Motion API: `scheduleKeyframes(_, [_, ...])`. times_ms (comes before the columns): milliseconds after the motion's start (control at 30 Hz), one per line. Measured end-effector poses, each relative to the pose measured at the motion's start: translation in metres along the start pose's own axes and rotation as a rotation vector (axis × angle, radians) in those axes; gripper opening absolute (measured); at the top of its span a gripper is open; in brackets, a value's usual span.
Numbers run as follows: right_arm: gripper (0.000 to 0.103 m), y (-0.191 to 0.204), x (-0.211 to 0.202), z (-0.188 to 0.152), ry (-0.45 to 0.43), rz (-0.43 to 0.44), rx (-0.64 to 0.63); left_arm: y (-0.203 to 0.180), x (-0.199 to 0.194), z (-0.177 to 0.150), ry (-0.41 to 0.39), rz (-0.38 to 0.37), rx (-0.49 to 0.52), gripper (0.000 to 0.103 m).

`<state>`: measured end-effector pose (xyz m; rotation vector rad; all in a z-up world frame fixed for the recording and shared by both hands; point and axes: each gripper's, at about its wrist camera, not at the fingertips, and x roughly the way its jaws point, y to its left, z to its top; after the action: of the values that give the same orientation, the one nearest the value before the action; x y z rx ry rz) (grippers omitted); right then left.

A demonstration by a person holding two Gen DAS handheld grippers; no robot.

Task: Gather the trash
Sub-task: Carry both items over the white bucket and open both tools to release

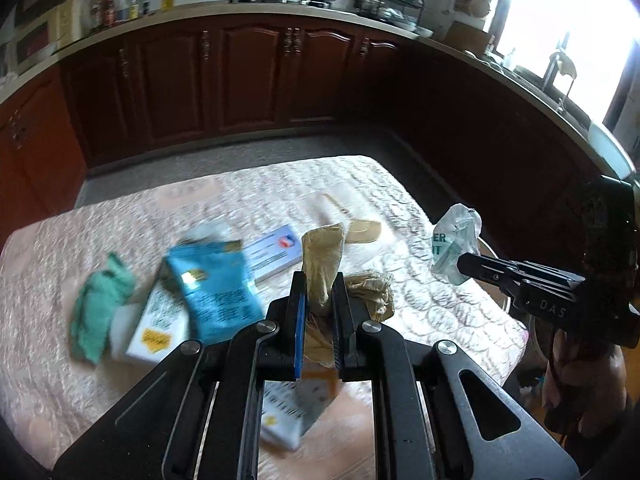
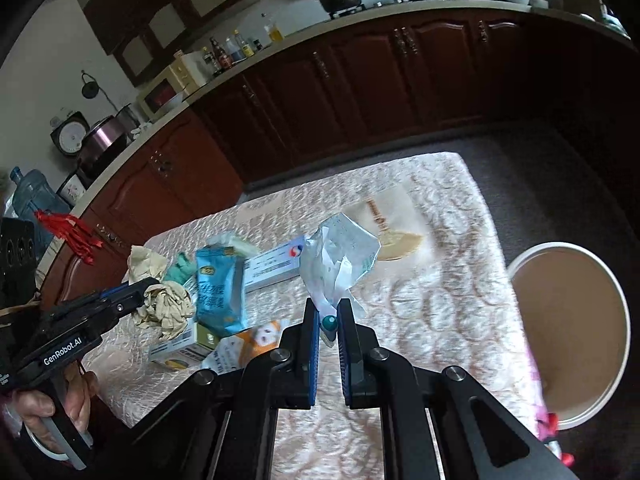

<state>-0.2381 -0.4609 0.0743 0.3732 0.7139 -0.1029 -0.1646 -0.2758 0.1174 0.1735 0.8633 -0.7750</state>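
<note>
Looking along the left wrist view, the left hand-held gripper [image 1: 320, 304] is clamped on a crumpled beige paper wad [image 1: 322, 264] that sticks up between its pads above the desk [image 1: 440, 300]; a second beige crumple [image 1: 370, 292] lies just behind it, though whether it is part of the same wad I cannot tell. Such paper is light and soft, so it should crush rather than slip, and a pinch across its thick middle seems safest. Left on the quilted cover are a teal cloth [image 1: 100, 304], a blue snack bag [image 1: 212, 288], a white carton [image 1: 154, 332] and a flat white box [image 1: 272, 256], all light; the bag looks slick, so I judge its crimped edge the best hold. At the right edge the right hand-held gripper [image 1: 460, 262] carries a white plastic wrapper [image 1: 454, 246]. From the right wrist view, that gripper [image 2: 329, 320] is closed on the wrapper [image 2: 340, 256] low at its gathered tail, the loose thin film fanning upward; it is flimsy and could slide out. A round bin [image 2: 568, 320] stands just beside the desk [image 2: 440, 320] to the right, probably the drop point.
</note>
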Motion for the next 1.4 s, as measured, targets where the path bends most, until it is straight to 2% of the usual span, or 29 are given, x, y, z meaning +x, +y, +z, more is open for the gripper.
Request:
scheduleKeyframes(433, [0.008, -0.088, -0.041, -0.004, -0.038, -0.128, 0.111, -0.092, 0.053, 0.034, 0.045, -0.102, 0.117, 0.009])
scheduleKeyframes(700, [0.008, -0.135, -0.055, -0.010, -0.039, -0.194, 0.178, -0.138, 0.087, 0.042, 0.080, -0.161, 0.156, 0.009])
scheduleKeyframes(1067, [0.008, -0.183, -0.046, -0.028, 0.015, -0.275, 0.247, -0.170, 0.142, 0.043, 0.162, -0.270, 0.106, 0.008])
scheduleKeyframes(1400, [0.008, -0.219, -0.027, -0.049, 0.082, -0.317, 0.310, -0.194, 0.186, 0.043, 0.213, -0.324, 0.044, 0.009])
